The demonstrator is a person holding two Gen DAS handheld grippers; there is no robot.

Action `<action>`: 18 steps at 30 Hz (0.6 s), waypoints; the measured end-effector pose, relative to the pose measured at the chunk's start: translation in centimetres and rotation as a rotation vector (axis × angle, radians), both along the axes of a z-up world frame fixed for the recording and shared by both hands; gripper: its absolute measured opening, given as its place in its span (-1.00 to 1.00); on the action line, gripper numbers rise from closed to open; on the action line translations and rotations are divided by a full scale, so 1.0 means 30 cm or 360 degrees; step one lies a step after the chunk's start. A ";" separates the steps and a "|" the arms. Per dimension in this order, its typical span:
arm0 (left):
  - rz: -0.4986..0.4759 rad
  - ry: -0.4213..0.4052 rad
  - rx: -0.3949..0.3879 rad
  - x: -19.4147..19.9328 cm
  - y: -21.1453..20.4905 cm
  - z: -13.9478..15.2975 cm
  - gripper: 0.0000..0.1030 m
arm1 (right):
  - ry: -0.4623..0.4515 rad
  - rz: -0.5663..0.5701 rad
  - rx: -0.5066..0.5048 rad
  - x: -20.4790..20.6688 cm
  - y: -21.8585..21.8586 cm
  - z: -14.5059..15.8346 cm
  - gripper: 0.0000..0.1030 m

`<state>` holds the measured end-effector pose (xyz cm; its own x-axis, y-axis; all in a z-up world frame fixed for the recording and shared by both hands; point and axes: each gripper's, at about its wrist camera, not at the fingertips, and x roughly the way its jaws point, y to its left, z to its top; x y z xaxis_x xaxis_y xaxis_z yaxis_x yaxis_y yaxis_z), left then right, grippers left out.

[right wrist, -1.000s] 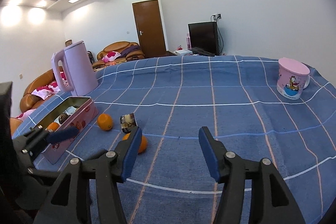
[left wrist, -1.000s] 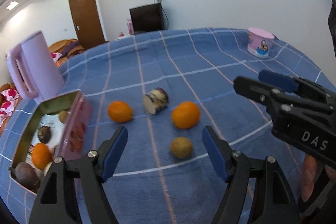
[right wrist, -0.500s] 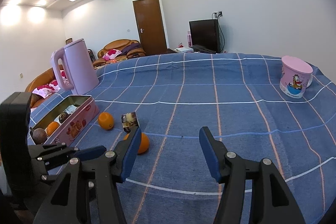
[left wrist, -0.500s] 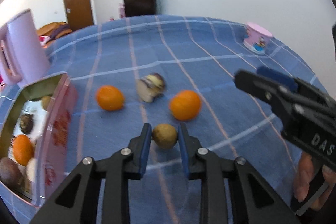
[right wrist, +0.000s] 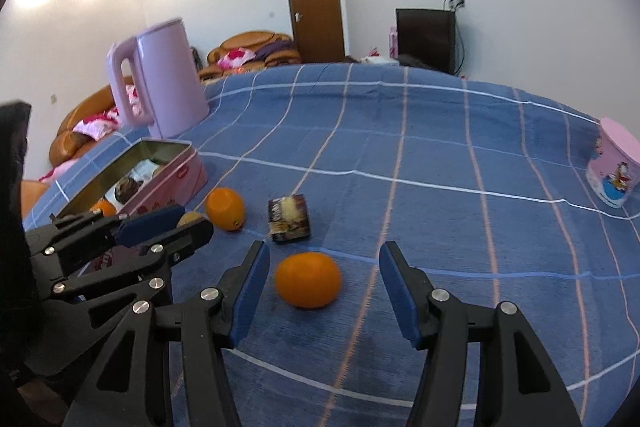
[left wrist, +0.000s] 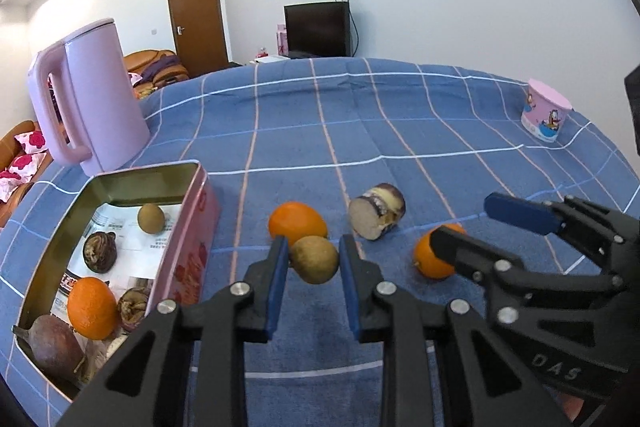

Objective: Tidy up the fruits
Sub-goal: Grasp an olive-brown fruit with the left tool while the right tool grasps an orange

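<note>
My left gripper [left wrist: 313, 259] is shut on a brown kiwi [left wrist: 315, 259] and holds it above the blue cloth, right of the pink tin [left wrist: 192, 227]. The tin holds an orange [left wrist: 91, 307], a kiwi and several dark fruits. An orange [left wrist: 297, 223] and a cut purple yam piece [left wrist: 377, 211] lie just beyond the kiwi. My right gripper [right wrist: 322, 285] is open, its fingers on either side of another orange [right wrist: 308, 279] on the cloth. That gripper also shows in the left wrist view [left wrist: 472, 227].
A pink kettle [left wrist: 90, 95] stands behind the tin at the left. A pink cartoon cup [left wrist: 545, 115] stands at the far right of the table. The blue checked cloth [left wrist: 360, 131] covers the whole table. Sofas and a television lie beyond.
My left gripper closed on the kiwi, lifted it off the cloth and swung left toward the tin. My right gripper moved left and down until its open fingers framed the orange.
</note>
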<state>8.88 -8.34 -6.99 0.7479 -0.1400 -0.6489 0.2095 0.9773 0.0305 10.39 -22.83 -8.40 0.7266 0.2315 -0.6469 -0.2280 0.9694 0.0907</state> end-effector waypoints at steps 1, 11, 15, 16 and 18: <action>0.0000 0.0009 -0.0014 0.005 0.002 -0.002 -0.47 | 0.0013 0.0003 -0.0005 0.005 0.003 -0.004 0.13; -0.0012 0.0025 -0.0034 0.000 0.004 -0.006 -0.47 | 0.0115 0.0070 -0.0009 0.035 0.020 -0.033 -0.23; -0.0010 0.0014 -0.0040 -0.001 0.008 -0.004 -0.47 | 0.0120 0.0083 0.0009 0.035 0.019 -0.034 -0.24; -0.0010 0.0009 -0.0040 -0.003 0.006 -0.002 -0.47 | 0.0120 0.0087 0.0012 0.035 0.019 -0.033 -0.24; -0.0008 -0.0005 -0.0038 -0.007 0.006 0.001 -0.47 | 0.0118 0.0092 0.0013 0.032 0.020 -0.032 -0.24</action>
